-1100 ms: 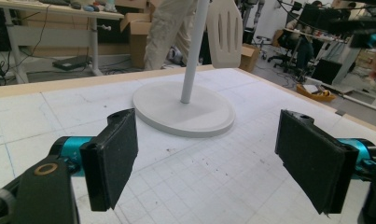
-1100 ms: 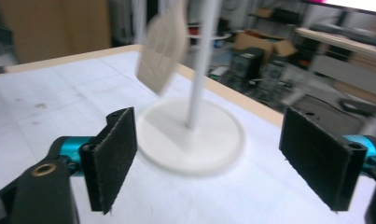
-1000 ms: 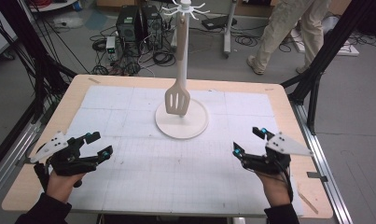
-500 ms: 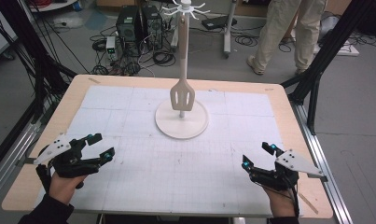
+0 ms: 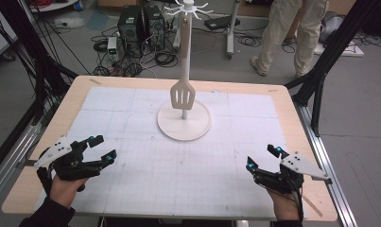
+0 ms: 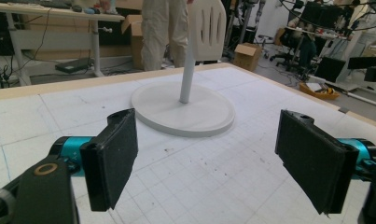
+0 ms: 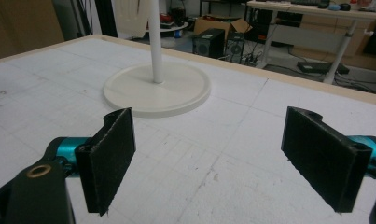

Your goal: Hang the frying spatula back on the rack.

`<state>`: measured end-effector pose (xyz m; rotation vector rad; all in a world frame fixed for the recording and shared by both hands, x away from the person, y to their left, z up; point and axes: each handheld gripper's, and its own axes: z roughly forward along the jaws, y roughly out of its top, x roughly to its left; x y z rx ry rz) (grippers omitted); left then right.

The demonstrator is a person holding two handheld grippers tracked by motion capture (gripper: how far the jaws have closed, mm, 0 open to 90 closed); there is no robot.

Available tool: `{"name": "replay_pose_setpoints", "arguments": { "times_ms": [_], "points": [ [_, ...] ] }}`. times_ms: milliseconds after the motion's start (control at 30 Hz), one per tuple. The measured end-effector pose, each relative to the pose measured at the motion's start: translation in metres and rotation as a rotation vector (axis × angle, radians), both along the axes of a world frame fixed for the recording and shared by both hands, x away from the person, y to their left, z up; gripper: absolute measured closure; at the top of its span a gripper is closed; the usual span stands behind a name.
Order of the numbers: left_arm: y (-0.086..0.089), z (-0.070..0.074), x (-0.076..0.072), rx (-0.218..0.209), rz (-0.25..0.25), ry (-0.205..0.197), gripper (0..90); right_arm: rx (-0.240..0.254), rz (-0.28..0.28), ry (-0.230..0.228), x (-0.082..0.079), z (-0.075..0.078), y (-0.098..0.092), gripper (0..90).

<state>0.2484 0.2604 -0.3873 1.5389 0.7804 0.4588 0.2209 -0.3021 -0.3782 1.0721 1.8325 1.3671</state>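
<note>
White spatula (image 5: 182, 94) hangs on the stand (image 5: 184, 120) as left hand-held gripper (image 5: 99, 148) and right hand-held gripper (image 5: 262, 158) gape wide, empty, nearer the counter (image 5: 51, 123) edge.

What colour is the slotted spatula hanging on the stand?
Cream white, like the stand; the spatula shows best in the high view.

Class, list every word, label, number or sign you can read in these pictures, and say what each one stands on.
None can be read.
The table mat carries only grid lines and scuffs.
The slotted spatula, the stand's base and both grippers, left and right, bear no legible text.
Cardboard boxes in the background: too blurred.
</note>
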Motion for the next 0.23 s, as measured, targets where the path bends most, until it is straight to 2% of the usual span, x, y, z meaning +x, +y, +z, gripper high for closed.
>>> {"name": "replay_pose_setpoints", "arguments": {
  "times_ms": [233],
  "points": [
    [0.0008,-0.0012,0.0007,-0.004,0.006,0.006,21.6,0.004,-0.004,0.006,0.0011,-0.0008,-0.0007,16.3]
  ]
}}
